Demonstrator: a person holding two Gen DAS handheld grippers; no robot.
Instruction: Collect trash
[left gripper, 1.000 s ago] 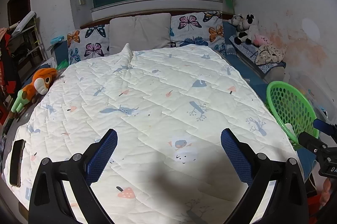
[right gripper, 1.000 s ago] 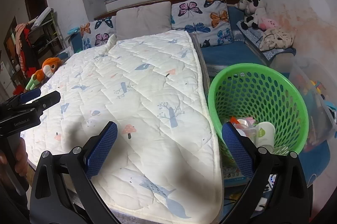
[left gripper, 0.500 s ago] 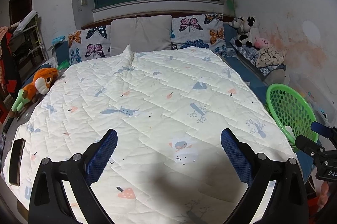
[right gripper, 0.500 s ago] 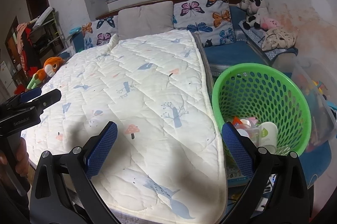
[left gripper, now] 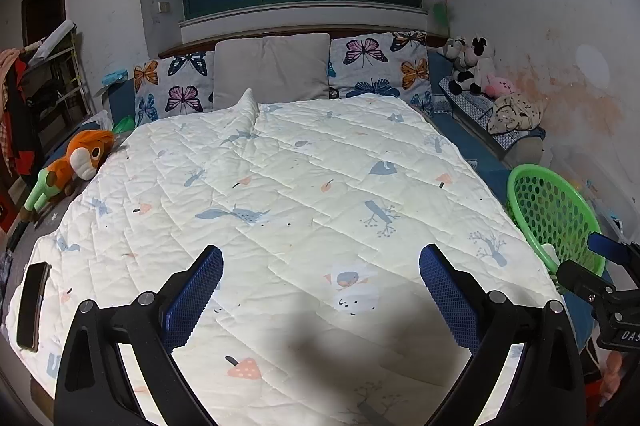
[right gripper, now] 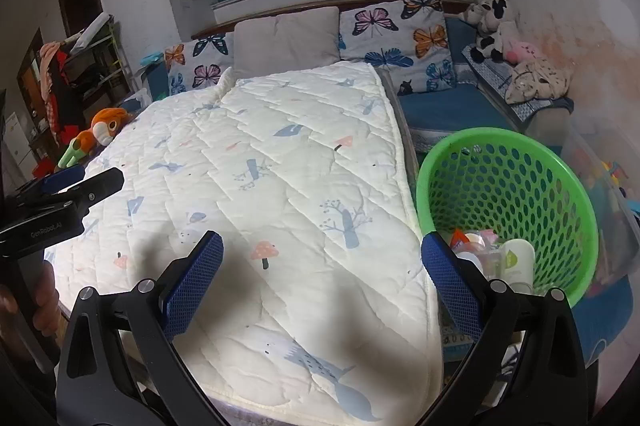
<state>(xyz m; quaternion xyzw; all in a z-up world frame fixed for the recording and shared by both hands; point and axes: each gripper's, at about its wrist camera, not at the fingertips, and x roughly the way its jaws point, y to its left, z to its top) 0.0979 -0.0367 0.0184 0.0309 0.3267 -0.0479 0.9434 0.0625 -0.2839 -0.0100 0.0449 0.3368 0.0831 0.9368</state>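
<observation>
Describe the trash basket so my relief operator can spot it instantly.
Start at the big bed under the white patterned quilt. Beside its right edge, on the floor, stands a round bright-green plastic basket holding collected trash. Its perforated, hole-dotted wall sets it apart from the clear plastic storage bin next to it.

both grippers are held level, side by side. the left gripper (left gripper: pixel 320 290) gapes wide and empty. the right gripper (right gripper: pixel 322 278) does likewise.
</observation>
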